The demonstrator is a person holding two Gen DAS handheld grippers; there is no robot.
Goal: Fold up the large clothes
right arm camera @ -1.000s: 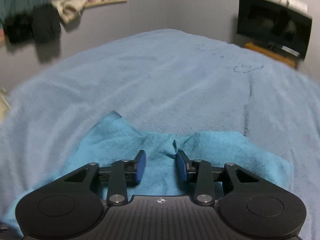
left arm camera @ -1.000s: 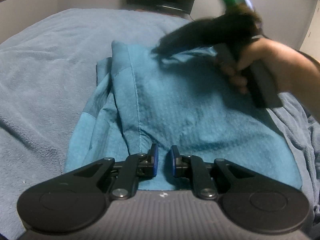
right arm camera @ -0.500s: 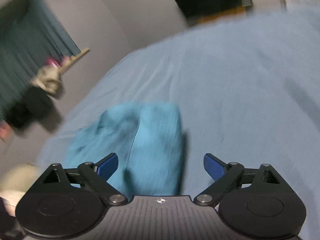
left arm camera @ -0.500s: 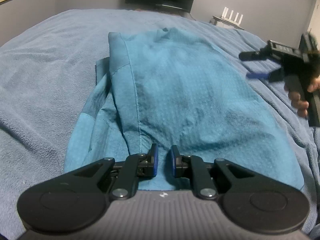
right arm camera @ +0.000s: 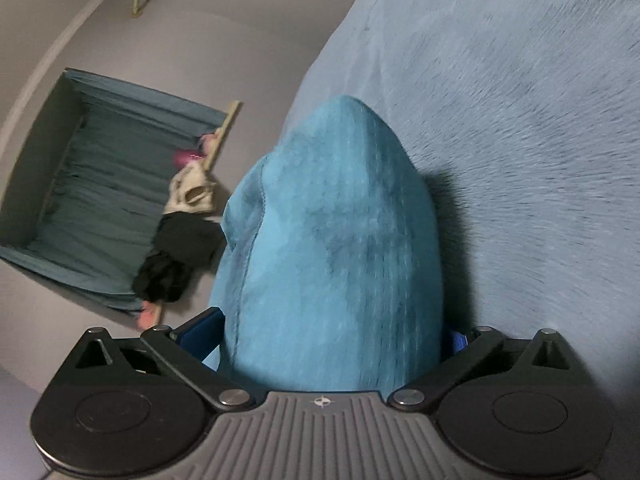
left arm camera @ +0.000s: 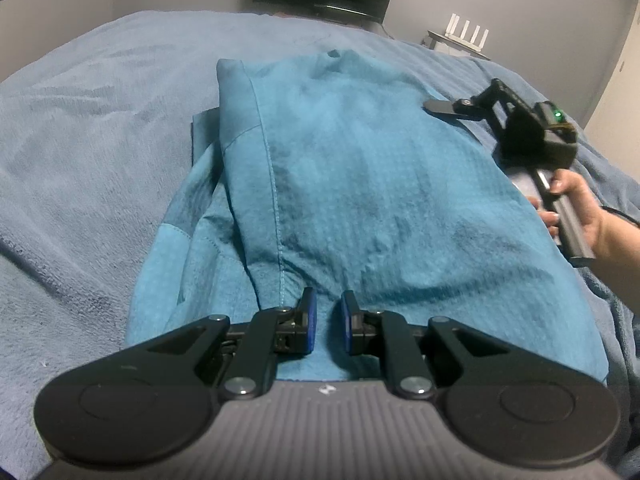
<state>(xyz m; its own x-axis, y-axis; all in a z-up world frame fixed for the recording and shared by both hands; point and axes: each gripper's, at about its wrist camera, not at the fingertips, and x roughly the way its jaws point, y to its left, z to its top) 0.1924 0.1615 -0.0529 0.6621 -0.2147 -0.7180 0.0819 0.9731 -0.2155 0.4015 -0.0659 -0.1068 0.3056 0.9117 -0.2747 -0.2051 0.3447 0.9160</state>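
On the bed (left arm camera: 80, 128), left gripper (left arm camera: 327, 322) pinches garment (left arm camera: 360, 184) hem; right gripper (right arm camera: 332, 336), just spread wide, seemingly straddles its side edge

Both grippers were black with ribbed grey housings, silver screws and blue finger pads (left arm camera: 310, 322); one carried a green light (left arm camera: 557, 113).

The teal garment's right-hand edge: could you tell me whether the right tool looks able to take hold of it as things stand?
Probably yes. The right tool has just been opening, its jaws now wide with the teal garment bulging between them, the pads not pressing it. Nothing else lies on the blue blanket there to block it.
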